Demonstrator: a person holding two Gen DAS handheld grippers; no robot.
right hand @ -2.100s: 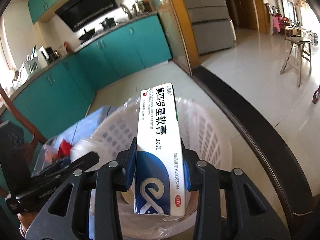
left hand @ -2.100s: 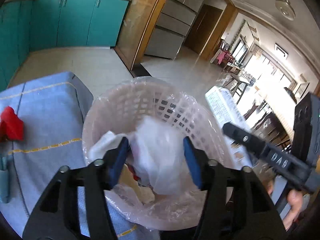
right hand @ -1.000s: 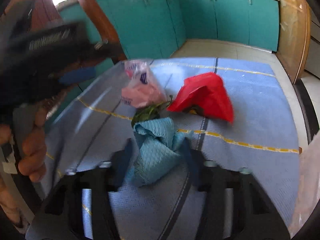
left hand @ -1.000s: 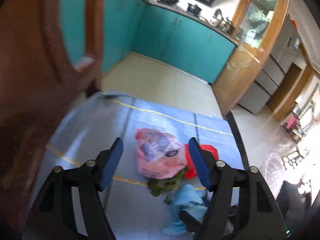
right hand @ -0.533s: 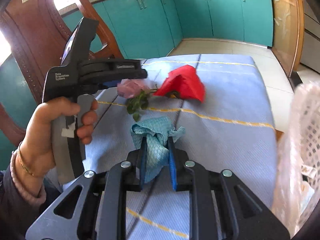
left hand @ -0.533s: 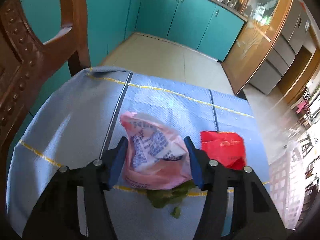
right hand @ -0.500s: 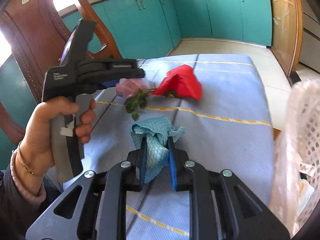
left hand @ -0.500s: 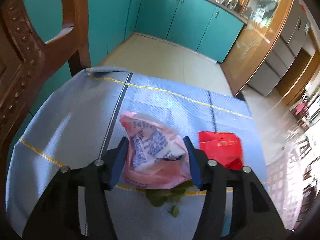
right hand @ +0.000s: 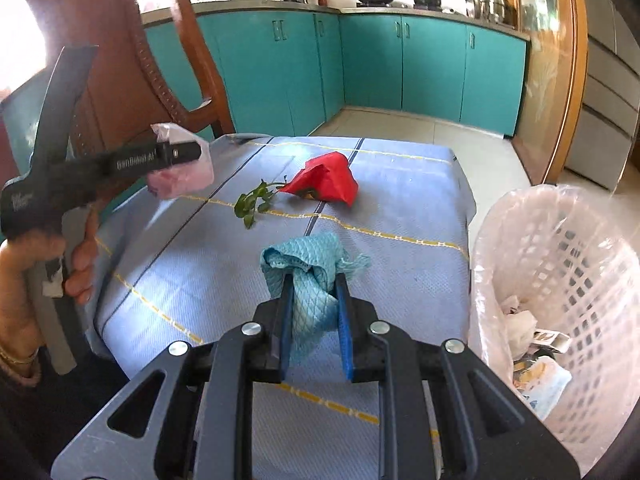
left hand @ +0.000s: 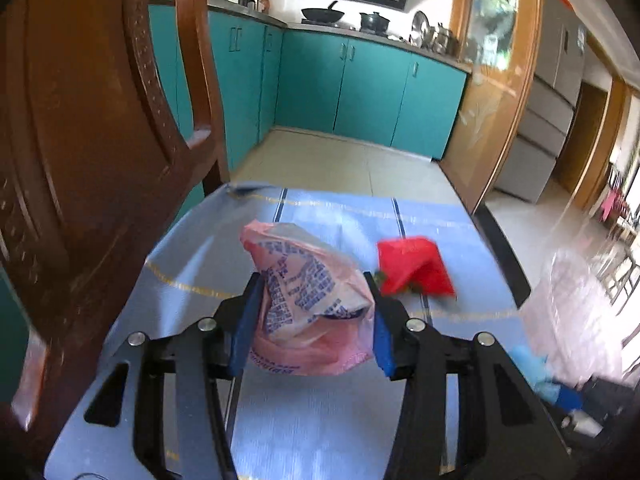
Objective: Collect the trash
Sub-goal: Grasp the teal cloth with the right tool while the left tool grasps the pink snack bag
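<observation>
Right gripper: blue pads closed on a crumpled teal cloth, quilted weave, bunched into a loose knot above the fingertips with one frayed corner sticking out to the right. The cloth hangs over the near half of the blue tablecloth.

Left gripper: closed on a pink plastic bag with blue print, puffed and creased, its mouth gaping toward the right finger. In the right wrist view the bag is carried clear above the table's left edge, with the left gripper held in a hand at the left.

On the tablecloth beyond the cloth: a green leafy stem lying flat, its far end touching a crumpled red bag, which sits tented near the middle of the table.

Just beside the table's right edge: a white lattice basket lined with a thin clear bag; paper and wrappers lie in its bottom.

Left of the table, a dark carved wooden chair back stands close beside the left gripper.

Far side: tiled floor, then teal cabinets with pans on the counter.
</observation>
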